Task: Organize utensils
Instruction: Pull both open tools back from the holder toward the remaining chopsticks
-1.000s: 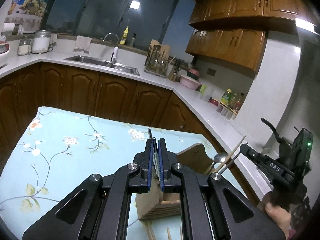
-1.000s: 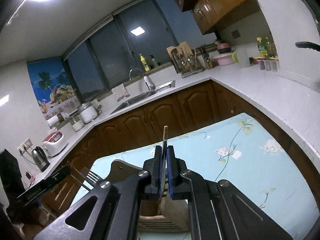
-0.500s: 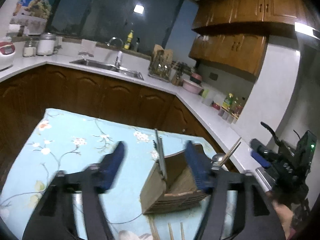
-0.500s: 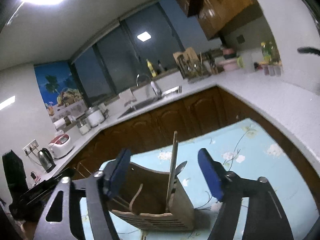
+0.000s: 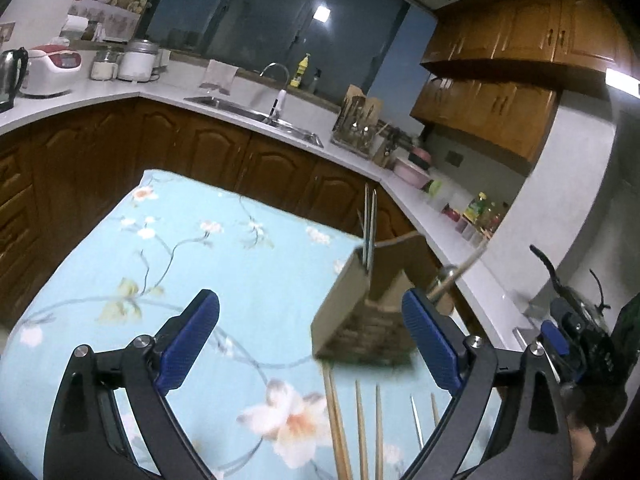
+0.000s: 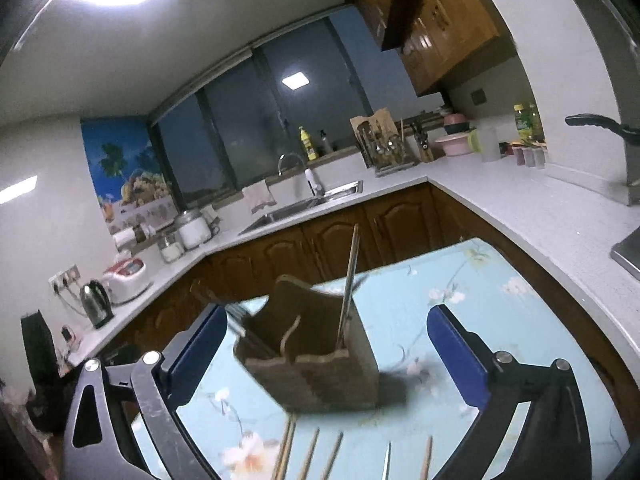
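On the bench (image 5: 192, 264), which wears a pale blue cloth printed with white blossoms and thin branches, we see a brown wooden utensil holder with slatted front and partitioned compartments (image 6: 316, 364) standing upright. From the right wrist view, one long wooden chopstick (image 6: 349, 280) stands tilted in its right compartment, and dark fork tines (image 6: 236, 316) poke out of its left side. From the left wrist view, a pair of thin upright sticks (image 5: 370, 226) rises from the holder's near corner, and a metal spoon (image 5: 452, 276) leans out on the far side. Loose wooden chopsticks and a slim metal piece (image 6: 320, 456) lie flat on the cloth just in front of the holder. Our left hand-held gripper (image 5: 312, 344) has its blue-padded jaws opening wide, pressing on nothing. Our right hand-held gripper (image 6: 328, 344) is likewise opening wide; the holder sits between its pads, untouched.
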The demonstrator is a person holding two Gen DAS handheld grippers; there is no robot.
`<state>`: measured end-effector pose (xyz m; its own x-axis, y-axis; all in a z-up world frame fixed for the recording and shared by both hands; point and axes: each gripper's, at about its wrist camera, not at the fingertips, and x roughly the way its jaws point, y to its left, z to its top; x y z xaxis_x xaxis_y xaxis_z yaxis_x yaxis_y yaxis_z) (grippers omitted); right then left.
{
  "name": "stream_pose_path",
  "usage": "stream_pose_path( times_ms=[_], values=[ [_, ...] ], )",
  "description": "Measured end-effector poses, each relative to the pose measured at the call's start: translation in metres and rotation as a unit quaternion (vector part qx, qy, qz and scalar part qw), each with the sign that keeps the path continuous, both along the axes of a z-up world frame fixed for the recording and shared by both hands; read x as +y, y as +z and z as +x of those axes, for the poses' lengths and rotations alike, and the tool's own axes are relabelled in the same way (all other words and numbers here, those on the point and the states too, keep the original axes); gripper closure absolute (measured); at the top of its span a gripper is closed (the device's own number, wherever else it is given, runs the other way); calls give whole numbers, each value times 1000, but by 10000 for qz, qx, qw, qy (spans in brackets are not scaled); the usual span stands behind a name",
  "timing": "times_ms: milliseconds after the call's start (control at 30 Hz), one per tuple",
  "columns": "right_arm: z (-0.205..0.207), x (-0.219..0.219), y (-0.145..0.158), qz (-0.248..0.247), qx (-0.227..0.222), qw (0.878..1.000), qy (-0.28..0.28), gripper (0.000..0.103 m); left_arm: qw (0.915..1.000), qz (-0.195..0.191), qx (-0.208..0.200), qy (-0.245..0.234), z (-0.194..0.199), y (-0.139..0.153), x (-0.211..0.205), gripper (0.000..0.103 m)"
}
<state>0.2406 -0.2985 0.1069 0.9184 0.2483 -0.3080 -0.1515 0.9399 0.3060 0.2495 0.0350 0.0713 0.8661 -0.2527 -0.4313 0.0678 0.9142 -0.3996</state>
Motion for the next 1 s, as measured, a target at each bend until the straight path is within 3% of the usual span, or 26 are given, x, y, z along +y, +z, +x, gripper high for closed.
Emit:
stream_pose_path(
  times_ms=[167,567,800,1000],
  values=[
    [-38,-1,-18,-282,-49,9994,-194,2,9998,142,169,-13,-25,-24,-1,8],
    [-84,-10,-84,-393,853,9951,-308,2,9940,212,1060,-143,-56,-91,-5,8],
    [-81,-15,-99,-335,1142,9923,-341,2,9895,452,1342,-294,-49,-95,-20,8],
    [-69,-14,-104,-373,1362,9897,-229,2,9786,1000,1727,-497,-23,-96,-44,8]
  ],
)
